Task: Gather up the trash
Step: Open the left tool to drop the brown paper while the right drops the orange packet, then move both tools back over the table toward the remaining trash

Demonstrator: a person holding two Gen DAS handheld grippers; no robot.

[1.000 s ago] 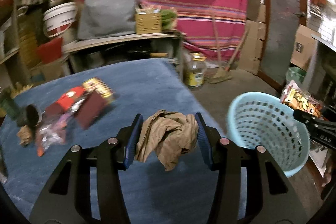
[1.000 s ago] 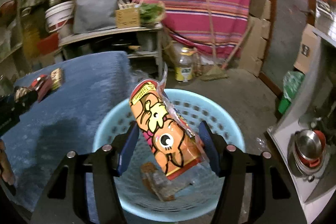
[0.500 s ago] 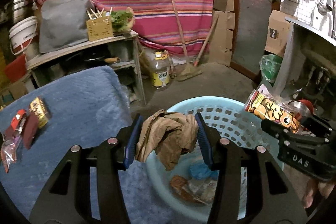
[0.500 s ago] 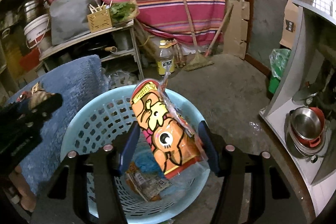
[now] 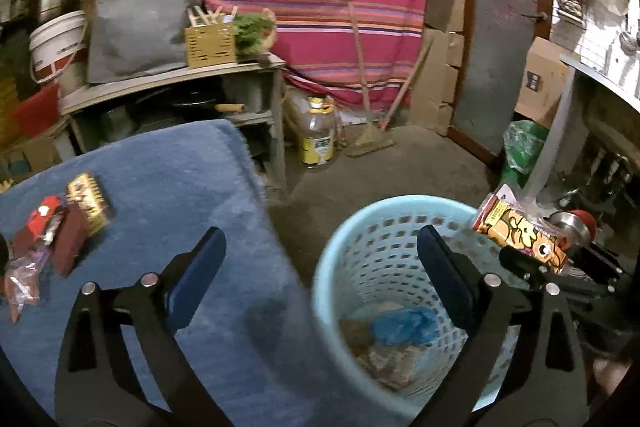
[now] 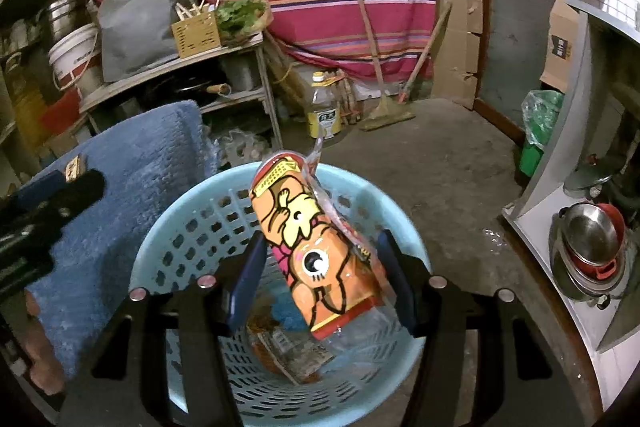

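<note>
We saw a round, pale blue plastic basket (image 5: 384, 267) with a perforated lattice wall standing on the rough grey concrete floor, just beside the edge of a fuzzy blue blanket (image 5: 160, 187). Inside it lay crumpled trash: a soft blue plastic wad (image 5: 404, 323) and flattened brownish wrappers (image 5: 388, 359).

Our left gripper (image 5: 320, 275) pointed down over the basket's near rim; its jaws had just been opening and stood wide apart with nothing between the dark blue pads, one pad over the blanket and the other over the basket.

Our right gripper (image 6: 322, 279) was clenched on a glossy orange snack bag (image 6: 316, 247) printed with a cartoon figure, a clear crinkled strip trailing from its lower end. The bag stood tilted between the pads, above the basket's opening.

Only the left wrist view showed what remained on the blanket: a gold-striped packet (image 5: 88, 199), a red wrapper (image 5: 44, 219), a dark maroon flat piece (image 5: 70, 247) and a clear crumpled bag (image 5: 24, 279), close together near the left edge. It also caught the snack bag from the side, over the basket's far right rim.

Only the right wrist view showed stacked steel and red pots (image 6: 588, 247) on a grey ledge, and part of a hand (image 6: 40, 347) below the left gripper at the frame's left.
</note>
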